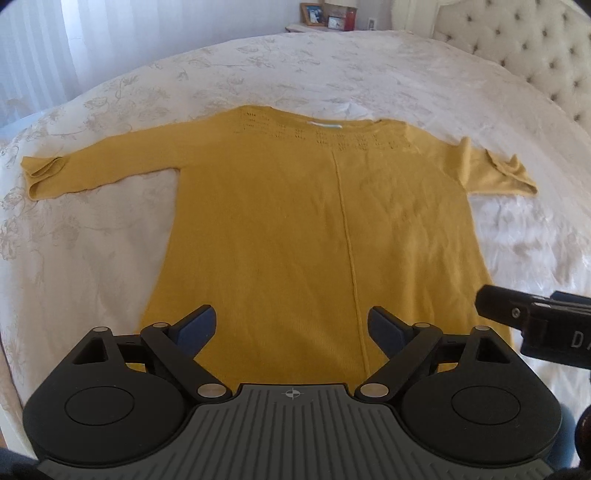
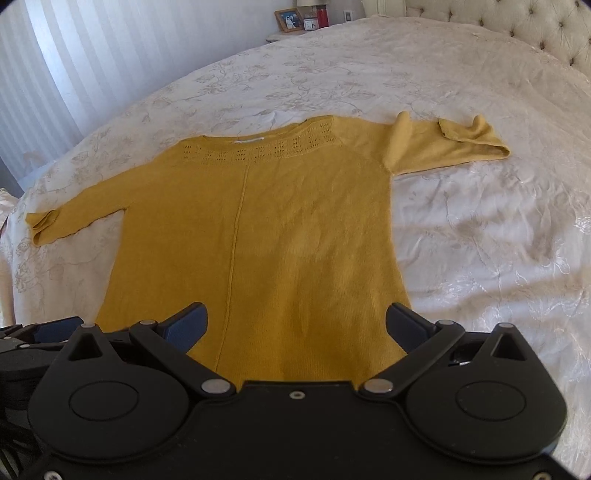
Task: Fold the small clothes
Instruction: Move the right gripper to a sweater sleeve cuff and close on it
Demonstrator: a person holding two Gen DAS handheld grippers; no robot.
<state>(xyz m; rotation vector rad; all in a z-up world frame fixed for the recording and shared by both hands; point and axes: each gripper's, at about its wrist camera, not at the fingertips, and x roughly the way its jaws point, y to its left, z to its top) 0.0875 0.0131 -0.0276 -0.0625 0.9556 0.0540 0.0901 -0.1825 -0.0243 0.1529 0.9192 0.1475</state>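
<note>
A mustard-yellow knit sweater [image 1: 295,221] lies flat on the bed, neckline at the far side, both sleeves spread out to the sides. It also shows in the right wrist view [image 2: 266,229]. My left gripper [image 1: 291,328] is open and empty, hovering over the sweater's near hem. My right gripper [image 2: 295,328] is open and empty over the hem's right part. The right gripper's body shows at the right edge of the left wrist view [image 1: 535,321]. The hem itself is hidden behind the grippers.
The bed [image 1: 92,240] has a cream floral bedspread. A tufted headboard [image 1: 535,48] stands at the far right. A nightstand with picture frames and a red jar [image 2: 303,18] is beyond the bed. White curtains [image 2: 92,55] hang at the left.
</note>
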